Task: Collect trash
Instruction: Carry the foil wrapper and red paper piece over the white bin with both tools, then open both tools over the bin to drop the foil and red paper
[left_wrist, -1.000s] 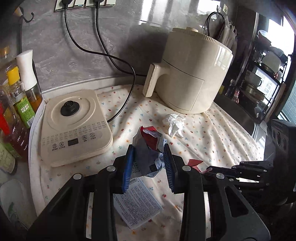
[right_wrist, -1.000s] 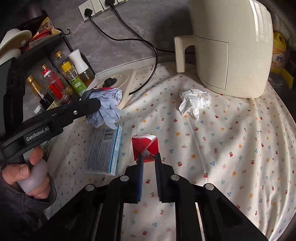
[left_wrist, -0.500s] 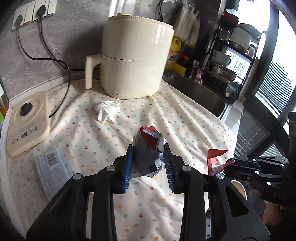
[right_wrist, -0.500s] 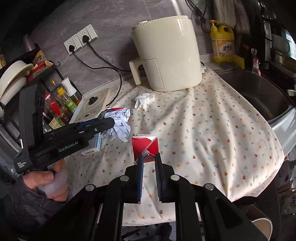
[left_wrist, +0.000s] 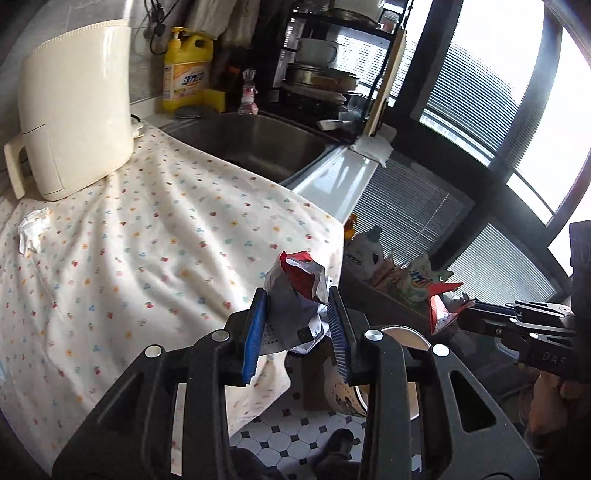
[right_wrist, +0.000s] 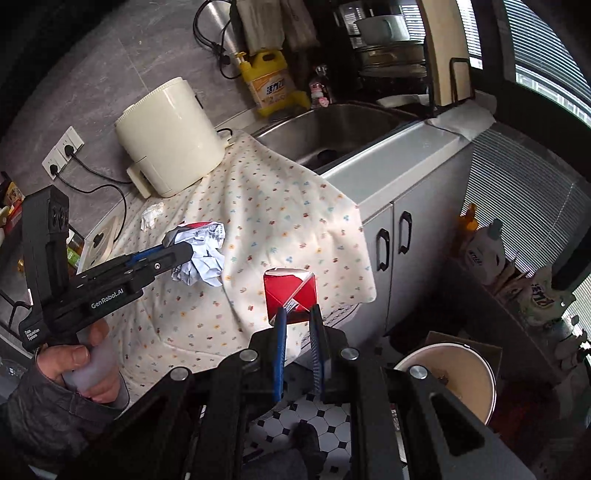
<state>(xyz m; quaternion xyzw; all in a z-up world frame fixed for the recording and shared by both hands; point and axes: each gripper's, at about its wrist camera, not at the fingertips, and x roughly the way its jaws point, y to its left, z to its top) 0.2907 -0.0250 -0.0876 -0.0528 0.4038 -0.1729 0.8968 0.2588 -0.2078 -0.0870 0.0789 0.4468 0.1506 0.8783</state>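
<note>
My left gripper (left_wrist: 297, 308) is shut on a crumpled wad of paper and red wrapper (left_wrist: 295, 291), held in the air past the counter's edge; it also shows in the right wrist view (right_wrist: 201, 254). My right gripper (right_wrist: 297, 314) is shut on a red carton (right_wrist: 290, 291), also seen in the left wrist view (left_wrist: 441, 304). A crumpled white tissue (left_wrist: 33, 227) lies on the floral cloth (left_wrist: 129, 258) near the air fryer. A round white bin (right_wrist: 448, 380) stands on the floor below right.
A cream air fryer (left_wrist: 70, 107) stands at the back of the counter. A steel sink (left_wrist: 258, 144) with a yellow detergent bottle (left_wrist: 186, 68) lies beyond the cloth. Grey cabinets (right_wrist: 399, 240) sit below the counter. Bags and packets (right_wrist: 517, 273) crowd the floor on the right.
Both grippers have swung right and away from the counter with their trash, out over the floor. The bin and cabinets have come into view.
</note>
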